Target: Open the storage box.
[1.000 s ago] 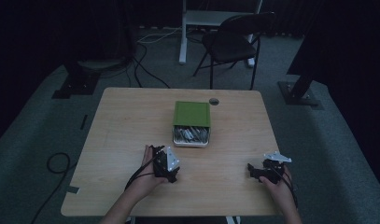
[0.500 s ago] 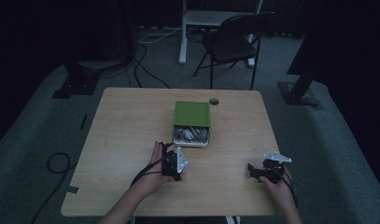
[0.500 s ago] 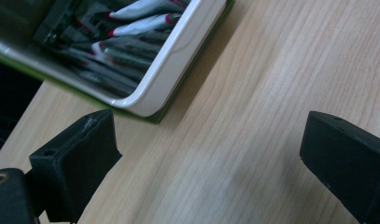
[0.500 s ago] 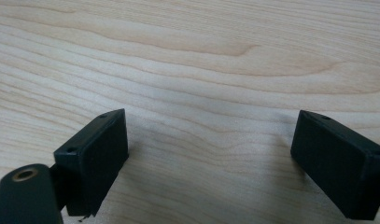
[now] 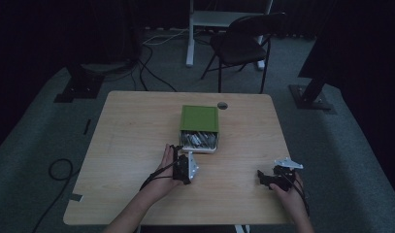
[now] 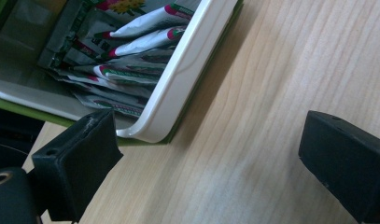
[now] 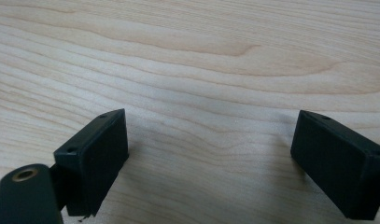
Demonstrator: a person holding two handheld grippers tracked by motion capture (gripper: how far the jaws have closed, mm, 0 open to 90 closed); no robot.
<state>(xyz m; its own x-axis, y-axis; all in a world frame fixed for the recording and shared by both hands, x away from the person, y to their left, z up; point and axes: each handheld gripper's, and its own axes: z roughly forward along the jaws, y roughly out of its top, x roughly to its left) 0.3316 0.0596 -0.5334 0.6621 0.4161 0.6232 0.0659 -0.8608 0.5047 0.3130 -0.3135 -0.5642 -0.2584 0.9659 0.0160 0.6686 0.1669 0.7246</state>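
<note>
A green box [image 5: 199, 118] lies at the table's middle, and a white tray [image 5: 200, 148] full of foil sachets [image 5: 199, 140] sticks out of its near end. In the left gripper view the tray's rounded rim [image 6: 178, 79] and several sachets [image 6: 131, 74] lie just beyond the left jaw. My left gripper [image 5: 183, 164] [image 6: 208, 154] is open, just short of the tray's near corner, holding nothing. My right gripper [image 5: 269, 178] [image 7: 208, 158] rests near the table's front right, open over bare wood.
The wooden table [image 5: 132, 126] has a round cable hole [image 5: 222, 105] behind the box. A dark folding chair [image 5: 243, 43] and a white desk leg [image 5: 190, 34] stand beyond the far edge. Cables [image 5: 59, 170] lie on the floor at left.
My left gripper has moved right and forward, toward the tray's near corner. The right gripper has stayed in place.
</note>
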